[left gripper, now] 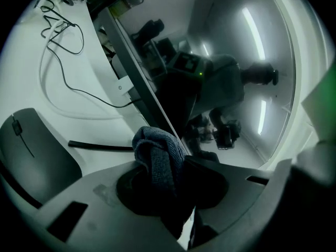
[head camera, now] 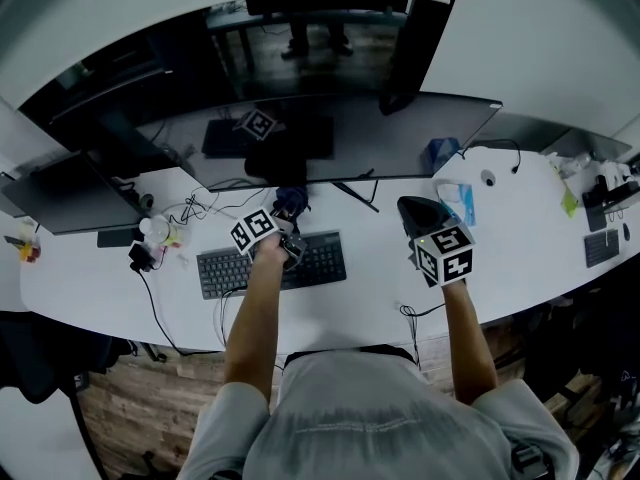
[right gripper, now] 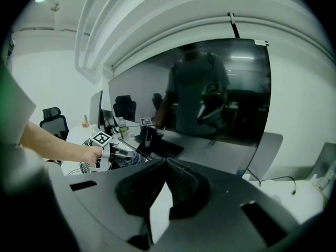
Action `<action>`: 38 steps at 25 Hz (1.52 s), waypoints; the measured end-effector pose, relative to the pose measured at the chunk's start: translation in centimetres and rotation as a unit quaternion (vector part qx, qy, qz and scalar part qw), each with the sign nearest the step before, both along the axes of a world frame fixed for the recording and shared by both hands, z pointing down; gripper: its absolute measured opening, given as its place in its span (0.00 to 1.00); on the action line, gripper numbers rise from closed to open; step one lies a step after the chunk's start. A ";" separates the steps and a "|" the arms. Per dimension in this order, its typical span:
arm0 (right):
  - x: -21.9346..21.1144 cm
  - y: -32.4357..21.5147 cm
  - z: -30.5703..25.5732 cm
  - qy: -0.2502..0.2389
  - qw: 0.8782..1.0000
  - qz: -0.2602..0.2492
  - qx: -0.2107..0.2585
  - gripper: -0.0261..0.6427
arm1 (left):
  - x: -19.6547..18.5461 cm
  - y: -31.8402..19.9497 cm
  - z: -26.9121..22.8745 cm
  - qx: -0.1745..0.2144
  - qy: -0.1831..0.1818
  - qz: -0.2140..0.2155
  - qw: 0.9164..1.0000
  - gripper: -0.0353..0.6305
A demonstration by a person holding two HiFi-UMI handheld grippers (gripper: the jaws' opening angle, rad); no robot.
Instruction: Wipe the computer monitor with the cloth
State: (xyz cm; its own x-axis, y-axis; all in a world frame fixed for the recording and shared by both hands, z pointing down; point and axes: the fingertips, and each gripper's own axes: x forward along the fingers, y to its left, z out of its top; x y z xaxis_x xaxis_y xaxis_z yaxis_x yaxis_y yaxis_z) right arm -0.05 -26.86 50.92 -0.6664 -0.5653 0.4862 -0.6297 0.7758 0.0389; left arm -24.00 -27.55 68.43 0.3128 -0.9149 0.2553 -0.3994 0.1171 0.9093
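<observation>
Left gripper view: likely starts wiping, cloth (left gripper: 157, 154) clamped in left gripper (left gripper: 164, 168) at monitor (left gripper: 236, 62), right gripper (right gripper: 164, 160) closed empty; next requires lateral sweep.

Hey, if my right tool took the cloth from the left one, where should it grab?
Grip the rounded bunch of the cloth that sticks out past the left tool, which is shut on its lower part. Probably come from the side, across the fold: the monitor stands close ahead, leaving little room in front. The right tool is shut and empty.
</observation>
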 end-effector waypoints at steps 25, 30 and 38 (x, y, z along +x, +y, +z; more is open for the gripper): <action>12.6 -0.6 0.4 -0.015 0.996 0.088 -0.004 0.06 | 13.1 -4.3 -0.4 -0.008 -0.015 0.086 0.996 0.19; 14.9 -1.1 0.5 -0.012 0.995 0.100 -0.001 0.06 | 15.7 -5.2 -0.6 -0.007 -0.019 0.102 0.995 0.19; 18.5 -2.2 0.7 -0.009 0.995 0.103 -0.002 0.06 | 19.5 -6.6 -0.7 -0.006 -0.018 0.110 0.994 0.19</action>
State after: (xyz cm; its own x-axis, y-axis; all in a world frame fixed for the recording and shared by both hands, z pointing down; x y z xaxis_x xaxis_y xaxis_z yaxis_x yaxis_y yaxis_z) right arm 18.44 -29.06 51.64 -0.5461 -0.6885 0.4772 -0.7754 0.6311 0.0232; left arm -4.54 -34.14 67.77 0.4952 -0.8222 0.2806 -0.4487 0.0345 0.8930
